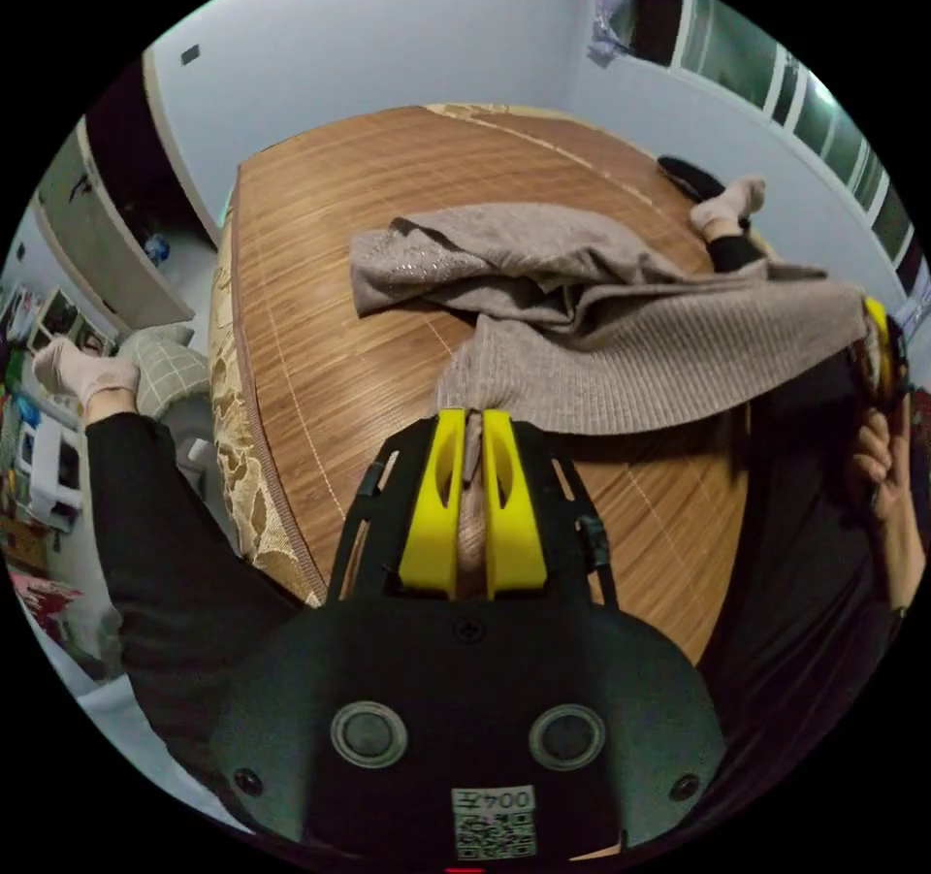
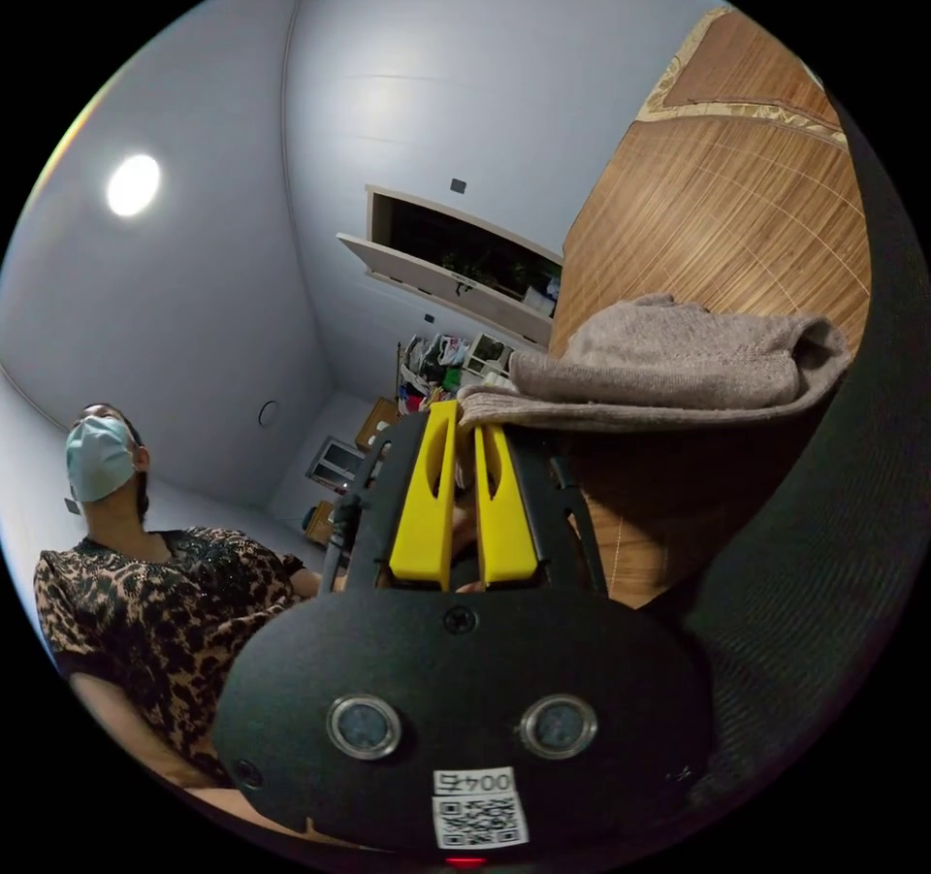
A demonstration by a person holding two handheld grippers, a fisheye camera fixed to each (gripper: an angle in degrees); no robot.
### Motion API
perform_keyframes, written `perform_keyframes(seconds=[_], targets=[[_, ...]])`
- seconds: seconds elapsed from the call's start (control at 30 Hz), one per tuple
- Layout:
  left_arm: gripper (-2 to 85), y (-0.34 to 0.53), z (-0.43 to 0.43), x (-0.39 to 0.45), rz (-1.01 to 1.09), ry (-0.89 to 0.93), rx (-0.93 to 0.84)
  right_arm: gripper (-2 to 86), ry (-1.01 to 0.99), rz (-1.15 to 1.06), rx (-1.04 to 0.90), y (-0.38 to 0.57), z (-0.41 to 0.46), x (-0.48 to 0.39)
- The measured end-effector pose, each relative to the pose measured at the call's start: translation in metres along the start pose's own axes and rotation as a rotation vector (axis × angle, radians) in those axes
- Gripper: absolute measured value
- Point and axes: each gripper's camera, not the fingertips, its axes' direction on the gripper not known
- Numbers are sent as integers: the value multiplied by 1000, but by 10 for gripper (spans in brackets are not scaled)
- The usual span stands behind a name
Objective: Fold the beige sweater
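Note:
The beige sweater (image 1: 582, 331) is lifted by one ribbed edge over a bamboo mat (image 1: 320, 234), its far part still crumpled on the mat. My left gripper (image 1: 472, 420) is shut on the near corner of that edge, with knit pinched between the yellow jaws. At the right rim of the left gripper view the right gripper (image 1: 878, 345) holds the other corner in a hand. In the right gripper view my right gripper (image 2: 467, 425) is shut on the sweater (image 2: 669, 360), which drapes away to the right.
A person's legs in dark trousers and pale socks (image 1: 729, 203) rest on and beside the mat. A person in a patterned top (image 2: 155, 602) sits low at the left of the right gripper view. Shelves and clutter (image 2: 446, 350) stand by the far wall.

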Motion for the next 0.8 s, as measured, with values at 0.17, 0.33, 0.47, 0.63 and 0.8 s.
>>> perform_keyframes(seconds=[0.17, 0.33, 0.47, 0.63, 0.8], targets=[[16, 26, -81, -68, -118, 77, 231, 38, 28, 5, 61, 16, -5, -39], [12, 46, -170, -104, -106, 36, 441, 34, 124, -71, 70, 22, -10, -96], [11, 58, -251, -130, -72, 51, 620, 30, 174, -253, 69, 9, -6, -175], [11, 83, -376, -158, 20, 142, 1021, 25, 79, -532, 142, -5, -14, -294], [12, 119, -483, -177, 151, 227, 1285, 12, -95, -774, 174, 7, -21, -405]])
